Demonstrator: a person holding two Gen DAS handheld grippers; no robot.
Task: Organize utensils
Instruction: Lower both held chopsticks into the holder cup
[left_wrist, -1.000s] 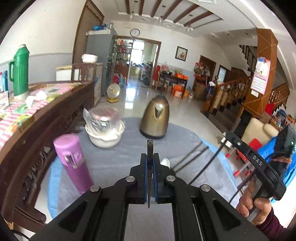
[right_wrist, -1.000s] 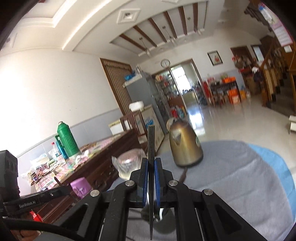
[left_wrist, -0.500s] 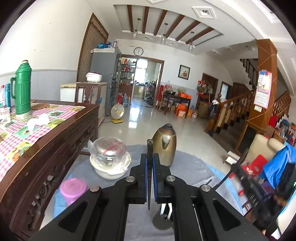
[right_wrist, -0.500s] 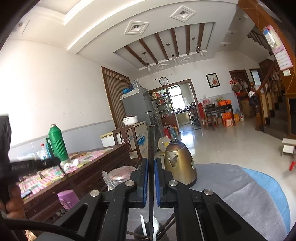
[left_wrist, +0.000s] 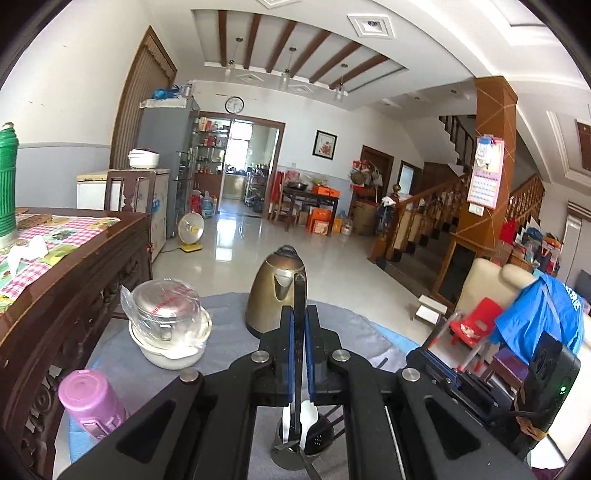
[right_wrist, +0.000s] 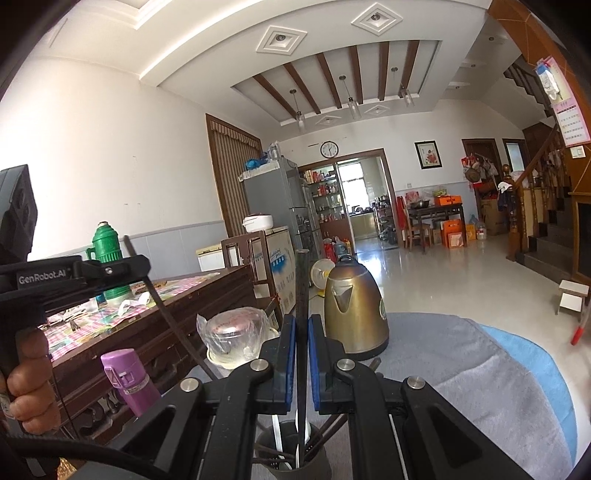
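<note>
Left gripper (left_wrist: 302, 354) clamped on a thin dark utensil (left_wrist: 299, 314), upright, lower end down in the holder cup (left_wrist: 291, 448) at bottom centre. Cup also holds a white spoon (left_wrist: 308, 421) and a dark slotted piece.

Right gripper (right_wrist: 303, 360) likewise pinching a thin dark stick (right_wrist: 301, 291), upright, reaching into the same cup (right_wrist: 295, 456) at bottom centre, chopsticks and a white handle inside.

Right view only: the left hand (right_wrist: 31, 380) on the other gripper's handle at left edge, its utensil slanting down toward the cup. Left view only: the other gripper's body at lower right.

Further back on the grey cloth (right_wrist: 480, 373): purple bottle (left_wrist: 92, 402) lower left, bagged bowl (left_wrist: 168, 328), brass kettle (left_wrist: 277, 291) centre. Green thermos (right_wrist: 109, 254) on the side table, left.
</note>
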